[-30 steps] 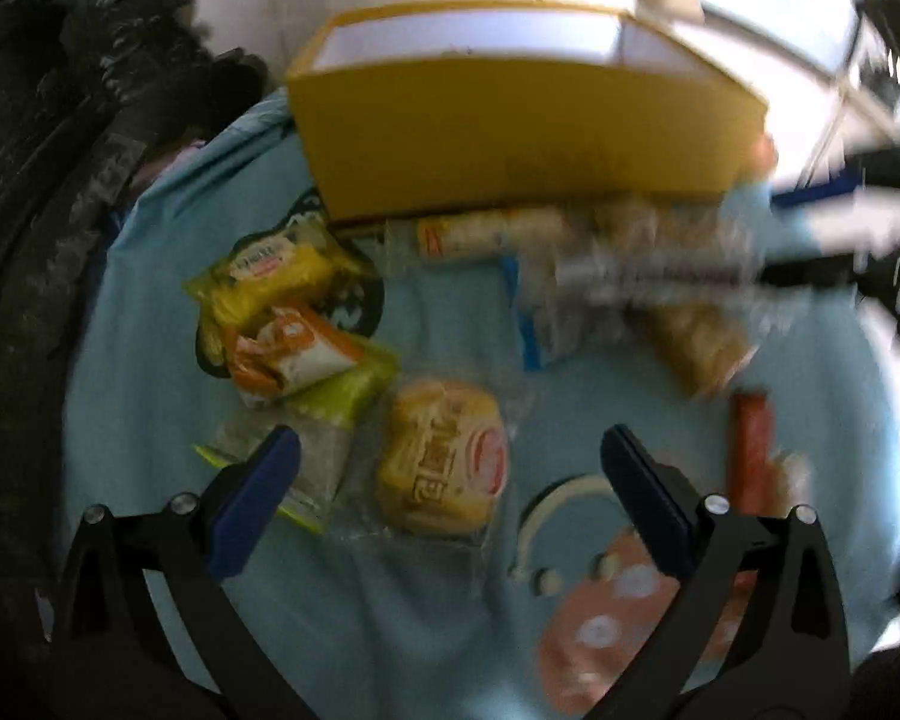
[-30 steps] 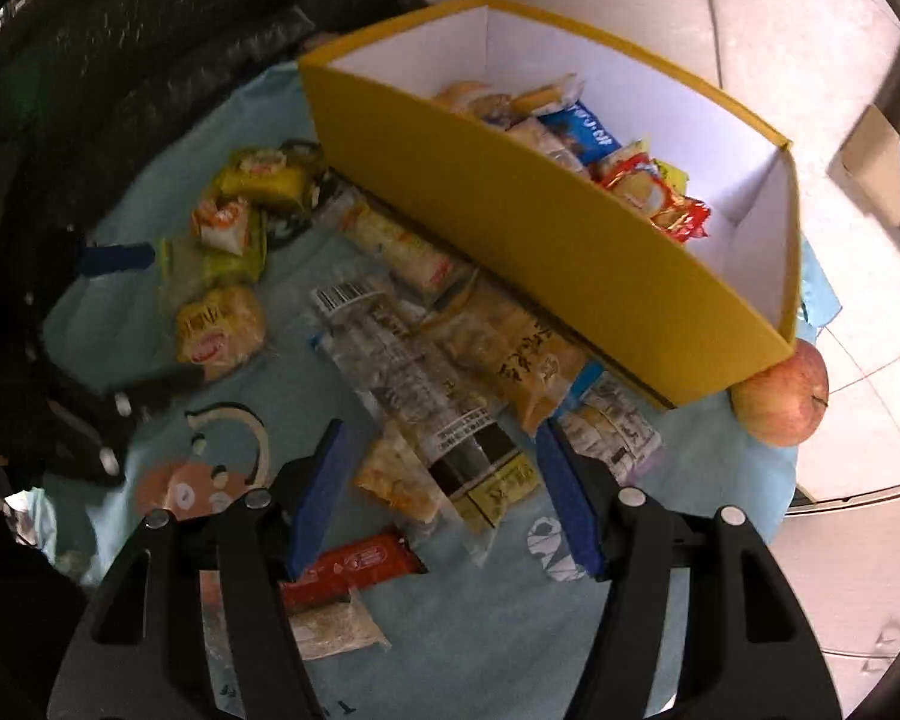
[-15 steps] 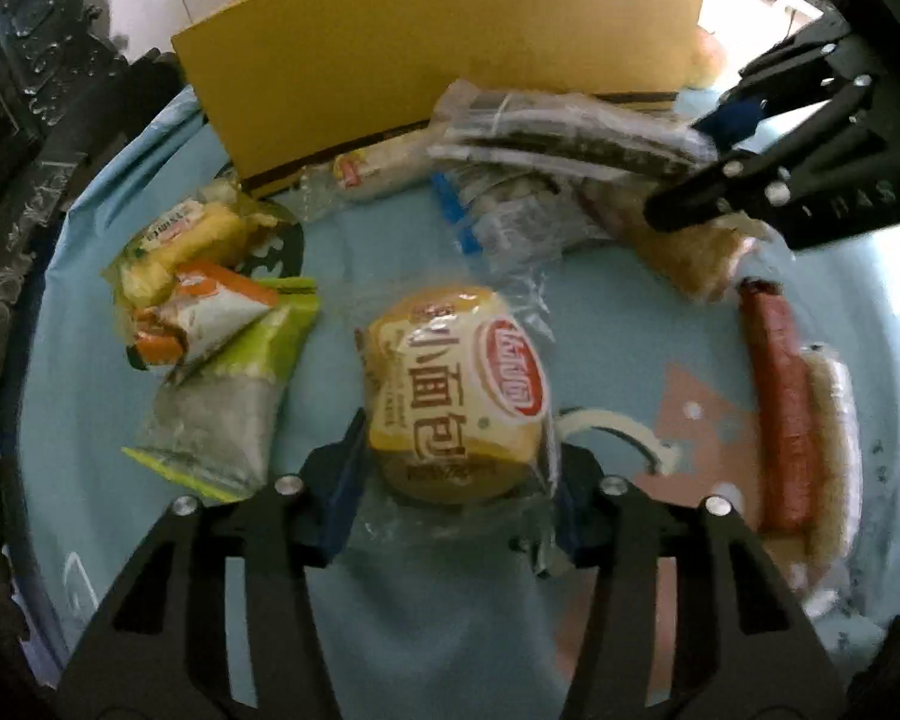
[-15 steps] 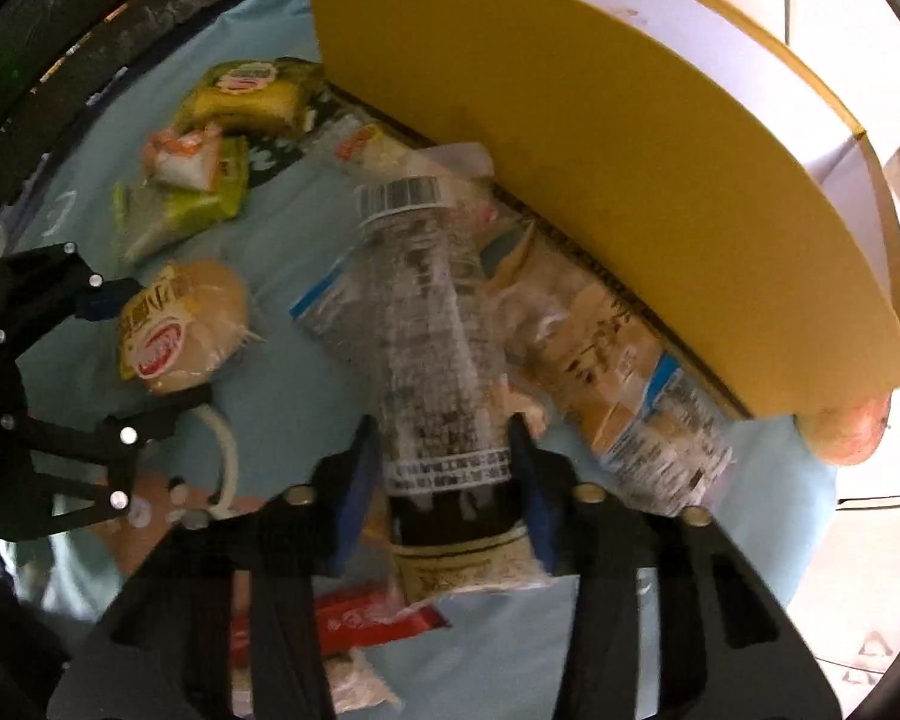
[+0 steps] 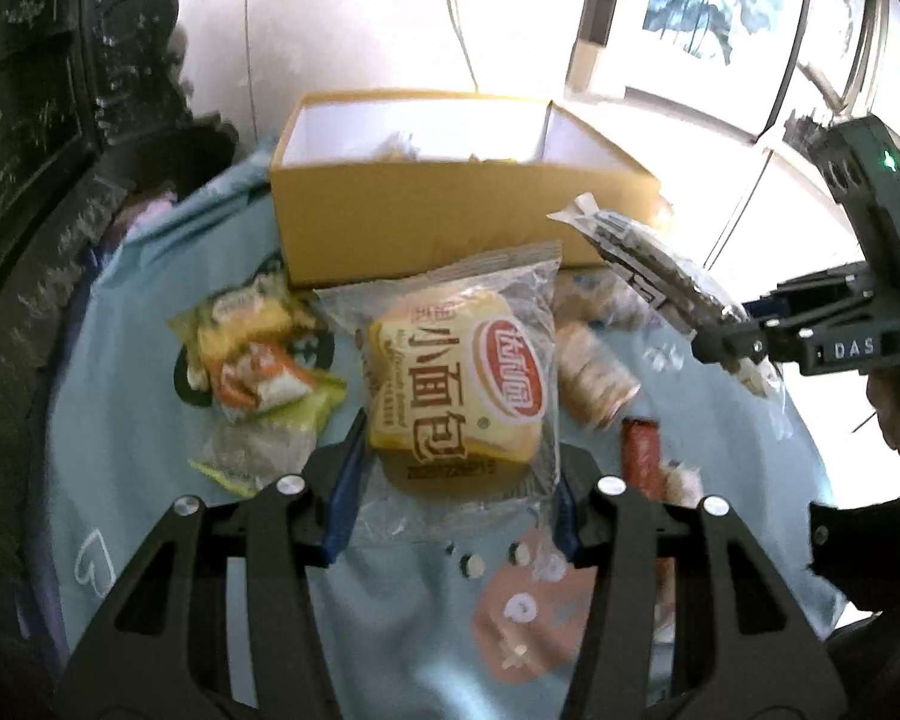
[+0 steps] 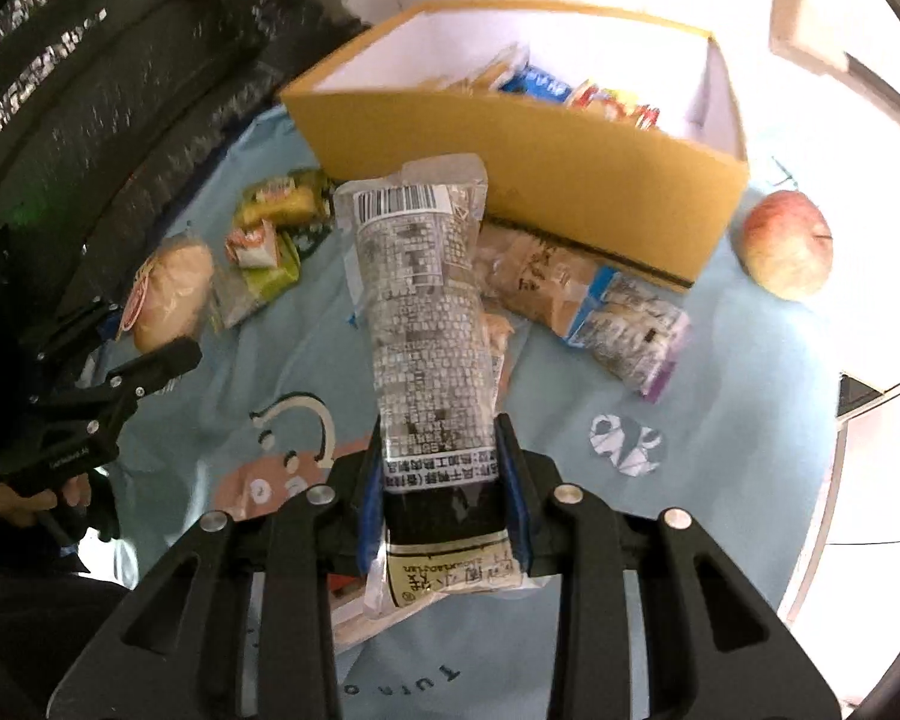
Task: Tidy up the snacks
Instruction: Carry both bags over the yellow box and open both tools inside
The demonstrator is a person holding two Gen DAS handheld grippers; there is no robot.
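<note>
My left gripper [image 5: 453, 480] is shut on a clear-wrapped yellow bread bun [image 5: 456, 378] and holds it above the light blue cloth [image 5: 126, 420]. My right gripper [image 6: 444, 480] is shut on a long clear packet with dark print [image 6: 426, 312], also lifted off the cloth; it shows in the left wrist view [image 5: 648, 264] too. The yellow cardboard box [image 6: 540, 144] stands at the far side of the cloth and holds several snack packs. The bun also shows in the right wrist view [image 6: 168, 294].
Loose snacks lie on the cloth: a yellow and green pile [image 5: 252, 348], biscuit packs [image 6: 582, 294] by the box front, a red sausage stick [image 5: 639, 456]. An apple [image 6: 786, 243] sits right of the box. Dark furniture [image 6: 90, 60] rises on the left.
Both grippers closed on their snacks and have lifted them off the cloth. The box interior has come back into both views.
</note>
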